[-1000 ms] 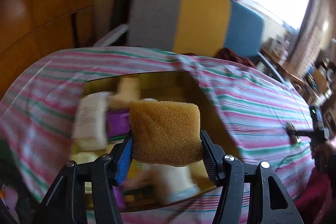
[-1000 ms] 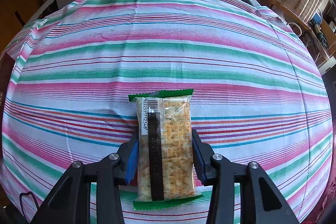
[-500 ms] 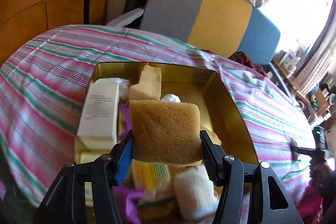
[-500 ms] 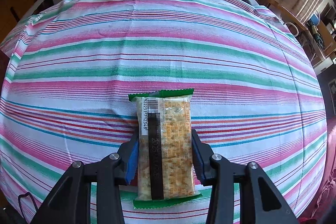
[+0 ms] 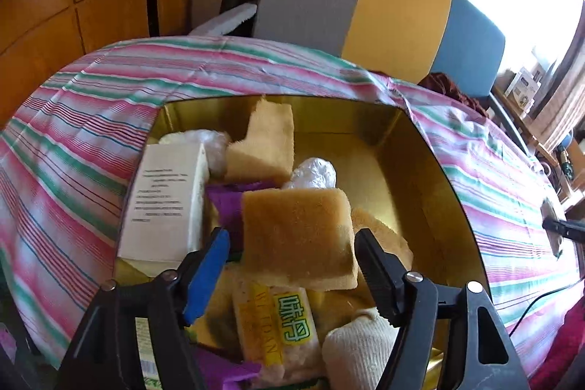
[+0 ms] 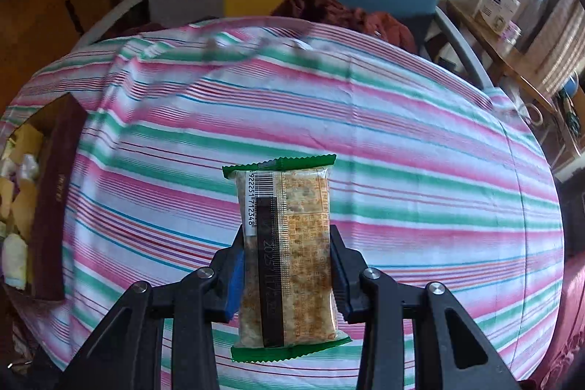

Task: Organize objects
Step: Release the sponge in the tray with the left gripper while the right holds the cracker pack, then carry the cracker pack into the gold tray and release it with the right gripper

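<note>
The right gripper clamps a cracker packet above the striped tablecloth. The left gripper is spread wide around a sponge, seemingly loose atop items in the gold box by the table's left edge.

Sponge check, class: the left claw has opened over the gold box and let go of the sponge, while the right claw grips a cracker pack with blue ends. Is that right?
Not quite. The ends of the cracker pack are green, not blue, as the right wrist view shows. The rest holds: the left claw stands open over the gold box, the sponge loose between its fingers, and the right claw grips the pack.
</note>
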A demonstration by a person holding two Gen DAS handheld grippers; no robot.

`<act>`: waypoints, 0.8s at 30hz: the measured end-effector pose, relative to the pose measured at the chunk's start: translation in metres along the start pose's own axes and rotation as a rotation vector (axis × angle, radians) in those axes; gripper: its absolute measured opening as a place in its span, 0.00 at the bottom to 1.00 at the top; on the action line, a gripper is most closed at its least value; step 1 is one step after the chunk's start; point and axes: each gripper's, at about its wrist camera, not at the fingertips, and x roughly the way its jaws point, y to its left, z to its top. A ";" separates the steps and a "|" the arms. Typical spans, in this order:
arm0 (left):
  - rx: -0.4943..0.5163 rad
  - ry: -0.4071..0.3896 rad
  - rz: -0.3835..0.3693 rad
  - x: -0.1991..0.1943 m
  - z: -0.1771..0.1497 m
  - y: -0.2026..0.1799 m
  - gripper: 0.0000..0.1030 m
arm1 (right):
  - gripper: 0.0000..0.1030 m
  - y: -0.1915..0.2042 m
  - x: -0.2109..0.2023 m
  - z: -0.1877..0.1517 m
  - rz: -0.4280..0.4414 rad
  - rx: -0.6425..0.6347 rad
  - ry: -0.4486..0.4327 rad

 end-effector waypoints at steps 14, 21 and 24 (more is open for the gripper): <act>-0.019 -0.119 0.012 -0.060 -0.015 0.024 0.75 | 0.38 0.271 0.001 0.077 0.311 -0.344 -0.031; -0.036 -0.133 0.053 -0.069 -0.026 0.044 0.75 | 0.38 0.326 0.059 0.090 0.213 -0.361 0.064; -0.044 -0.132 0.054 -0.070 -0.029 0.049 0.75 | 0.38 0.334 0.076 0.094 0.177 -0.349 0.082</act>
